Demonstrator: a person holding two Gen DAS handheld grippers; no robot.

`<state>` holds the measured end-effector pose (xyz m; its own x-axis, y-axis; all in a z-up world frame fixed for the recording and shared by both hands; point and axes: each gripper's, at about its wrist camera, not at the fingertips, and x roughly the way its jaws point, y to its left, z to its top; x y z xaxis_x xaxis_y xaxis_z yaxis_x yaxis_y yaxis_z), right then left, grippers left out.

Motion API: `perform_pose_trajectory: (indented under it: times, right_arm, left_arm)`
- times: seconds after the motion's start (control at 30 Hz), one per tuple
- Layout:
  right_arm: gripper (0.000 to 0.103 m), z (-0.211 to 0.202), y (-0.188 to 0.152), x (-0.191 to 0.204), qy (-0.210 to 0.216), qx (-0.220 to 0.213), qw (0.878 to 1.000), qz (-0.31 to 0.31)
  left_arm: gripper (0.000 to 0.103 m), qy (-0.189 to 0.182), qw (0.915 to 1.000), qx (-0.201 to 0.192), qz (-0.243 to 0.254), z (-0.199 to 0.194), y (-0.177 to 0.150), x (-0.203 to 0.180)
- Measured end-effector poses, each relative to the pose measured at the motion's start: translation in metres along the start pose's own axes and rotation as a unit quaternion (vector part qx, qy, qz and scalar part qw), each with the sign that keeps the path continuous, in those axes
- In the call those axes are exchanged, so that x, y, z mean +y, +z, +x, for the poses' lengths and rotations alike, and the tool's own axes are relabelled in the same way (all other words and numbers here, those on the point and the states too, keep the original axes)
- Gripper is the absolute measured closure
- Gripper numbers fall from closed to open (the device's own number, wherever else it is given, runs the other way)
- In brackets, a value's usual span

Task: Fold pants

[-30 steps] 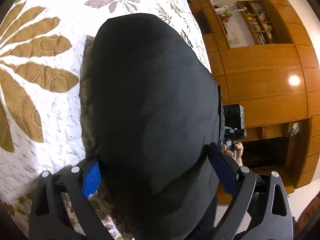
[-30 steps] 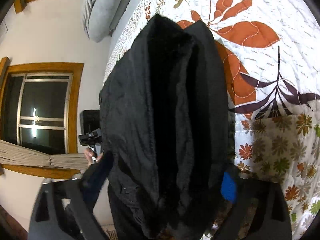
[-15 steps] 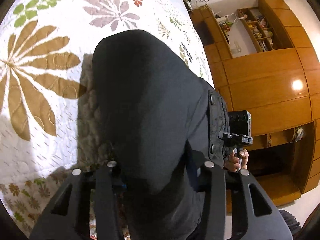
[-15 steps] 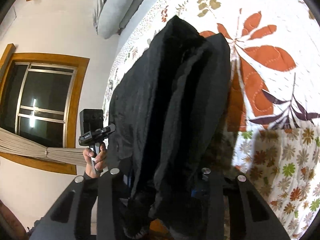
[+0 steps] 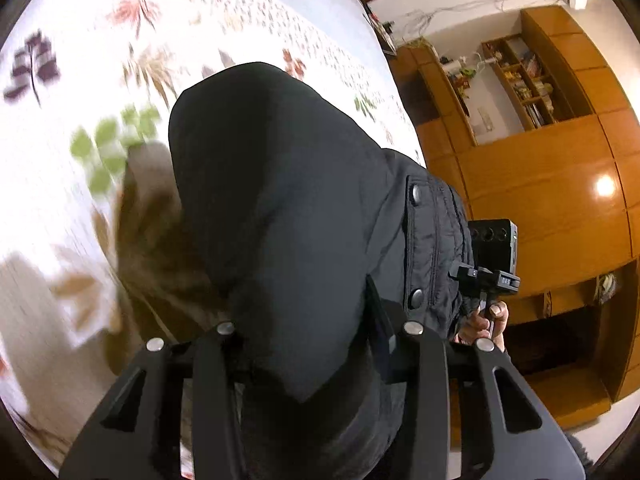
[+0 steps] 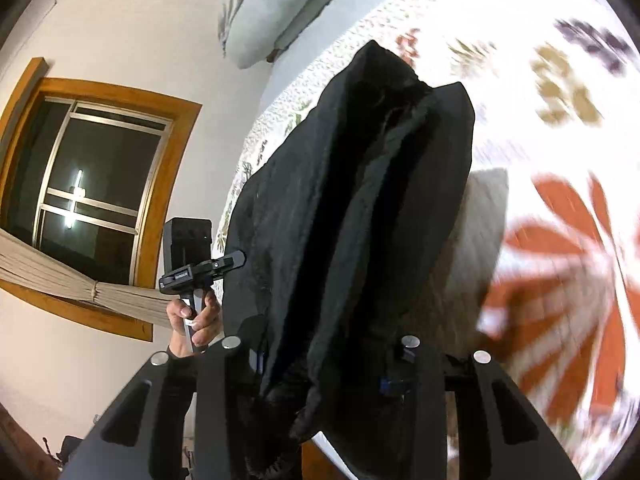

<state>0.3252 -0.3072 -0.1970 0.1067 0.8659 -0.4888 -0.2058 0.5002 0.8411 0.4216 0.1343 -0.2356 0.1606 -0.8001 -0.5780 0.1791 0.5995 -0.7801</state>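
The black pants [image 5: 280,208] hang lifted above the floral quilt [image 5: 80,80]. My left gripper [image 5: 316,344] is shut on one end of the pants, the fabric bunched between its jaws. A flap with two snap buttons [image 5: 416,240] shows on their right side. In the right wrist view the pants [image 6: 360,208] hang in deep folds, and my right gripper [image 6: 320,360] is shut on the other end. Each view shows the other gripper held in a hand [image 5: 488,272] [image 6: 192,276] beside the pants.
The bed's quilt [image 6: 560,200] lies under the pants. A wooden wardrobe with shelves [image 5: 540,140] stands past the bed's right edge. A window [image 6: 92,184], a white wall and a grey pillow [image 6: 272,4] are on the other side.
Both grippers closed on the pants, then lifted them higher off the quilt. The quilt now blurs with motion and more of the room shows.
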Motion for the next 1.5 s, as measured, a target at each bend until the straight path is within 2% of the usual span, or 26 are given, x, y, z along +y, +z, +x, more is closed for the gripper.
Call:
perform_pose_trajectory:
  times: [0.17, 0.3, 0.5, 0.63, 0.83, 0.97, 1.07, 1.17, 1.3, 1.33, 1.4, 1.5]
  right_arm:
    - [0.064, 0.033, 0.071, 0.002, -0.007, -0.002, 1.0, -0.006]
    - [0.064, 0.057, 0.111, -0.006, -0.011, 0.0, 1.0, -0.004]
    - [0.065, 0.091, 0.15, -0.036, -0.026, 0.016, 0.999, 0.011]
    - [0.065, 0.092, 0.158, -0.06, -0.03, 0.021, 0.999, 0.019]
    - [0.062, 0.096, 0.152, -0.071, -0.036, 0.028, 0.999, 0.027]
    - [0.048, 0.105, 0.154, -0.074, -0.036, 0.027, 0.998, 0.044]
    - [0.041, 0.091, 0.152, -0.075, -0.03, 0.007, 0.998, 0.052]
    - [0.037, 0.07, 0.145, -0.067, -0.047, -0.025, 0.998, 0.047]
    - [0.033, 0.057, 0.129, -0.052, -0.08, -0.037, 0.996, 0.016]
    - [0.033, 0.058, 0.127, -0.051, -0.088, -0.035, 0.995, 0.01]
    - [0.032, 0.067, 0.124, -0.053, -0.123, -0.028, 0.992, 0.01]
    - [0.029, 0.076, 0.124, -0.059, -0.147, -0.025, 0.989, 0.022]
  left_arm:
    - [0.064, 0.013, 0.9997, -0.017, -0.013, -0.01, 0.064, 0.024]
    - [0.064, 0.021, 0.9991, -0.021, -0.029, -0.006, 0.102, 0.046]
    - [0.061, 0.046, 0.9977, -0.001, -0.049, 0.012, 0.137, 0.09]
    - [0.057, 0.048, 0.9978, 0.008, -0.045, 0.019, 0.14, 0.1]
    - [0.051, 0.053, 0.9976, 0.013, -0.042, 0.026, 0.133, 0.1]
    - [0.046, 0.056, 0.9972, 0.002, -0.05, 0.028, 0.128, 0.102]
    - [0.046, 0.062, 0.997, -0.019, -0.042, 0.015, 0.125, 0.09]
    - [0.041, 0.08, 0.9956, -0.044, -0.025, -0.005, 0.115, 0.082]
    - [0.039, 0.11, 0.9904, -0.084, -0.008, -0.03, 0.097, 0.076]
    - [0.035, 0.116, 0.989, -0.091, -0.004, -0.034, 0.094, 0.074]
    - [0.033, 0.131, 0.9877, -0.086, -0.001, -0.035, 0.087, 0.075]
    - [0.032, 0.167, 0.9837, -0.067, -0.004, -0.024, 0.081, 0.078]
